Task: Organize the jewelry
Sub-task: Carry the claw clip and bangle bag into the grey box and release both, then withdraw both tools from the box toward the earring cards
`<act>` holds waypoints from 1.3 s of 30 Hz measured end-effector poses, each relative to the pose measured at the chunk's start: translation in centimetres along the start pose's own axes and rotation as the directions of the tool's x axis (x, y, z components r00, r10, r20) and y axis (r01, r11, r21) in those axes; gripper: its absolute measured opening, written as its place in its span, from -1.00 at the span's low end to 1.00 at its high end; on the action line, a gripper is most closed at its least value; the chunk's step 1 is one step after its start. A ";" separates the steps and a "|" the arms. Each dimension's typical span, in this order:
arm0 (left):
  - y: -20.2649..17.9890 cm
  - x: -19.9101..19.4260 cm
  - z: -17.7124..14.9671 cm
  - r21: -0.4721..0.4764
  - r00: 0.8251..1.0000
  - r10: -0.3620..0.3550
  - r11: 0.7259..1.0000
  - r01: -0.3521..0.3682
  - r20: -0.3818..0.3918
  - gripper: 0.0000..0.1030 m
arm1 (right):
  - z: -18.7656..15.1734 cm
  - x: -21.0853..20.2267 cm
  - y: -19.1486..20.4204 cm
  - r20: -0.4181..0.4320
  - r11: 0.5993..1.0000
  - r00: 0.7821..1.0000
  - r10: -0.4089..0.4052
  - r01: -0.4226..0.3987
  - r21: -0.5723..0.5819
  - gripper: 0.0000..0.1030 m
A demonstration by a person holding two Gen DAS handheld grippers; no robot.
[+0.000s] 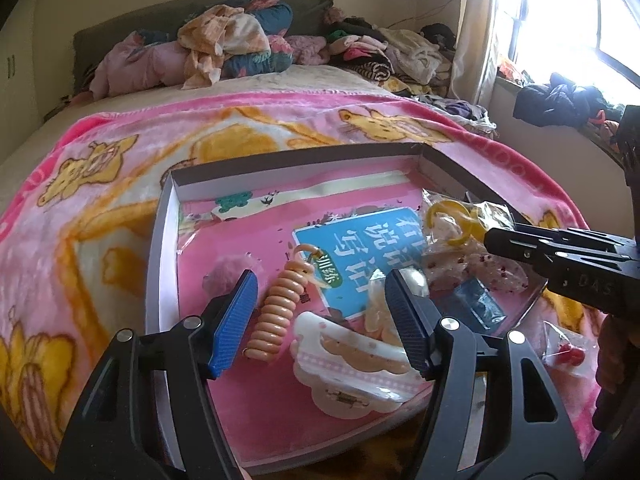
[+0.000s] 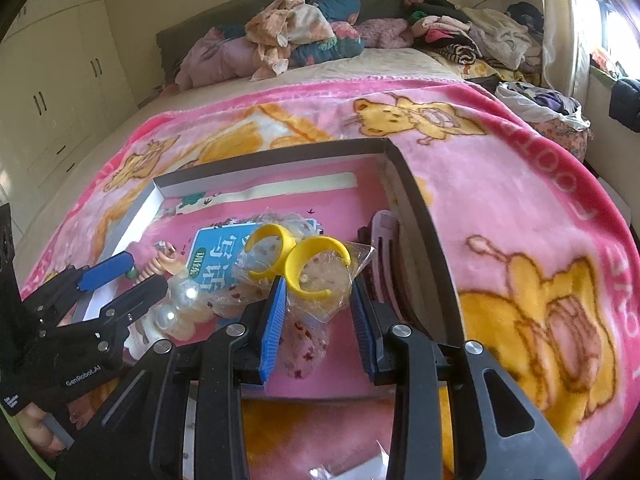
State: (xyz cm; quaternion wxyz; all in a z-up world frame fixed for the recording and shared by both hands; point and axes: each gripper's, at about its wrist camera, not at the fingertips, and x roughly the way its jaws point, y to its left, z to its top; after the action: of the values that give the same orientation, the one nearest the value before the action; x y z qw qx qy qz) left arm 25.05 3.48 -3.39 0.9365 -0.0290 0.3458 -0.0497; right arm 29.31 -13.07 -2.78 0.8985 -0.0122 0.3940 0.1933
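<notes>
A shallow box [image 1: 280,160] with a pink book inside lies on the pink blanket. My left gripper [image 1: 320,320] is open over the box's near part, above an orange coil hair tie [image 1: 276,308] and a white card with a hair clip [image 1: 352,364]. My right gripper [image 2: 318,320] is open, its pads either side of a clear bag holding yellow open rings [image 2: 304,264]. That bag also shows in the left wrist view [image 1: 456,224], near the right gripper's tip [image 1: 520,244]. A pearl piece [image 2: 180,304] lies near the left gripper [image 2: 120,280].
The pink cartoon blanket [image 2: 520,184] covers the bed. Piled clothes and bedding [image 1: 224,48] lie at the headboard. A small bag with red beads [image 1: 568,354] lies outside the box on the right. A pink comb [image 2: 384,240] leans on the box's right wall. White wardrobes [image 2: 60,80] stand left.
</notes>
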 end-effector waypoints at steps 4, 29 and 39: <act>0.5 0.1 0.0 -0.013 1.000 0.009 1.000 -0.009 -0.002 0.11 | 0.1 0.4 0.4 -0.011 1.000 1.000 0.015 -0.015 -0.018 -0.36; 1.0 -0.2 -0.2 -0.037 1.000 0.008 0.999 -0.009 -0.023 0.53 | -0.9 -2.2 -0.1 0.058 1.000 0.998 -0.009 0.010 -0.025 0.54; 0.4 -1.8 0.2 -0.032 1.000 0.005 0.999 -0.005 0.004 0.77 | -0.8 -4.3 -0.8 0.102 1.000 0.995 0.001 -0.003 0.015 0.80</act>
State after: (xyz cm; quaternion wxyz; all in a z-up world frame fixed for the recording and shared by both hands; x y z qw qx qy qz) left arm 23.86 4.11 -2.10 0.9368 -0.0431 0.3448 -0.0418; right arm 26.44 -15.43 -0.34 0.9173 0.0049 0.3489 0.1917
